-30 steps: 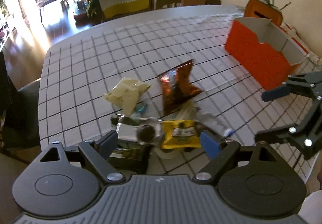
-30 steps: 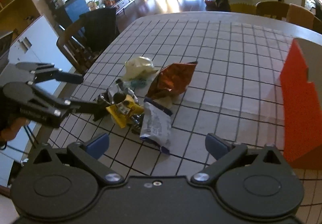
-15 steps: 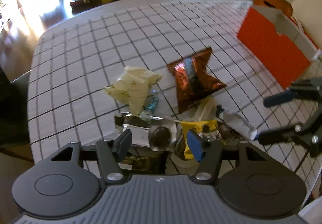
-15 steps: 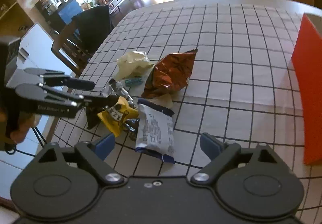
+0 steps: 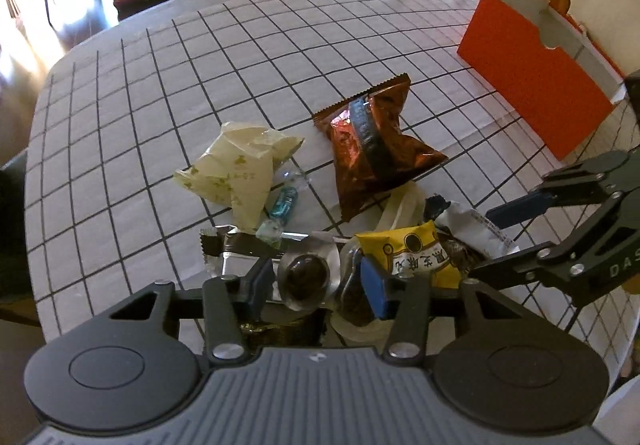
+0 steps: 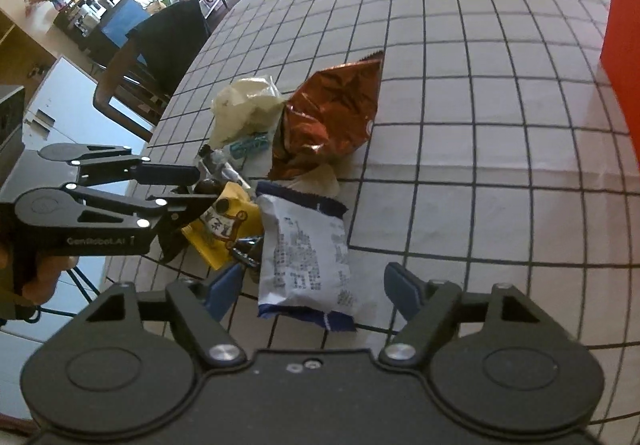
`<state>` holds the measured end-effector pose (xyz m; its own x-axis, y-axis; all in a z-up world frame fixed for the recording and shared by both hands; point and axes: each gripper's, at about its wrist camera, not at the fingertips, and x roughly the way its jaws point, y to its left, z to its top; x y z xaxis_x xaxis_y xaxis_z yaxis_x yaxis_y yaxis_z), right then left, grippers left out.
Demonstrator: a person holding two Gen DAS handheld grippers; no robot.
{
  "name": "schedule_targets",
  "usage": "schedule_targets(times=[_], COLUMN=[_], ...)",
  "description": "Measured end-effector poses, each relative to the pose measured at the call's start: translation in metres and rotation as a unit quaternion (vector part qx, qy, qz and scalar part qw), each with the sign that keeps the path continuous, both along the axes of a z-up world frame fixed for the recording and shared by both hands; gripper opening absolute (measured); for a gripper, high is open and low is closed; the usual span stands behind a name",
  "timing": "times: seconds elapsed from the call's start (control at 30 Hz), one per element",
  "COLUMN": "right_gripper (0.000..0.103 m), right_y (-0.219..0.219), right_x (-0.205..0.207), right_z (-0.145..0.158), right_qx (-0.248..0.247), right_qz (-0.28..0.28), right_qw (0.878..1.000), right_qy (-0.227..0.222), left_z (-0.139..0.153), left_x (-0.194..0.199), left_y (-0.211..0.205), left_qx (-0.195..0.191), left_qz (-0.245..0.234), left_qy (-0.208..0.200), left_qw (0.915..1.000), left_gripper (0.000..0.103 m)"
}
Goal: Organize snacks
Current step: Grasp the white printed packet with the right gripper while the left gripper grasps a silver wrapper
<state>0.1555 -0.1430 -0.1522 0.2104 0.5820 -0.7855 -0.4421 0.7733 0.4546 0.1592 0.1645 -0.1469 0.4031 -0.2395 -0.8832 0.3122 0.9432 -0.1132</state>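
Working view: I am looking down both grippers at a snack pile on the grid-patterned table (image 5: 132,93).
Left gripper (image 5: 318,281): I have just been closing its jaws; they stand part-way apart around a clear pack with a dark round sweet (image 5: 306,277), and I cannot tell whether the pads press on it.
Yellow packet (image 5: 416,255): it lies just right of my left gripper's blue pad, touching it or nearly so.
Right gripper (image 6: 316,291): its jaws have also been closing; they are still apart, straddling the near end of the white and blue packet (image 6: 308,257), with gaps on both sides.
Red-brown foil bag (image 6: 332,117): beyond the white packet, in the middle of the pile.
Cream wrapper (image 5: 240,169): left of the foil bag, with a small teal candy (image 5: 282,203) beside it.
Orange box (image 5: 536,73): stands open-topped, well apart from the pile, far right on the table.
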Motion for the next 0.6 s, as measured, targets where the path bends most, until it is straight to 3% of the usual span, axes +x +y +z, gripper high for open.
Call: schedule_targets(times=[0.27, 0.37, 0.6], right_gripper=[0.07, 0.058, 0.049], right_y=[-0.0011, -0.0015, -0.0008], right_x=[0.0023, 0.0021, 0.0008], right_z=[-0.0051, -0.0052, -0.0053], right_qx=[0.01, 0.01, 0.012], right_qz=[0.007, 0.006, -0.001], right_qw=[1.0, 1.0, 1.0], right_qy=[0.013, 0.014, 0.013], left_z=[-0.0028, -0.0032, -0.0023], left_x=[0.0023, 0.0021, -0.0035], left_y=[0.0127, 0.0103, 0.0062], left_qx=[-0.034, -0.037, -0.048], left_qz=[-0.002, -0.005, -0.005], left_qy=[0.008, 0.003, -0.002], left_qw=[0.9994, 0.9993, 0.9989], left_gripper=[0.047, 0.046, 0.025])
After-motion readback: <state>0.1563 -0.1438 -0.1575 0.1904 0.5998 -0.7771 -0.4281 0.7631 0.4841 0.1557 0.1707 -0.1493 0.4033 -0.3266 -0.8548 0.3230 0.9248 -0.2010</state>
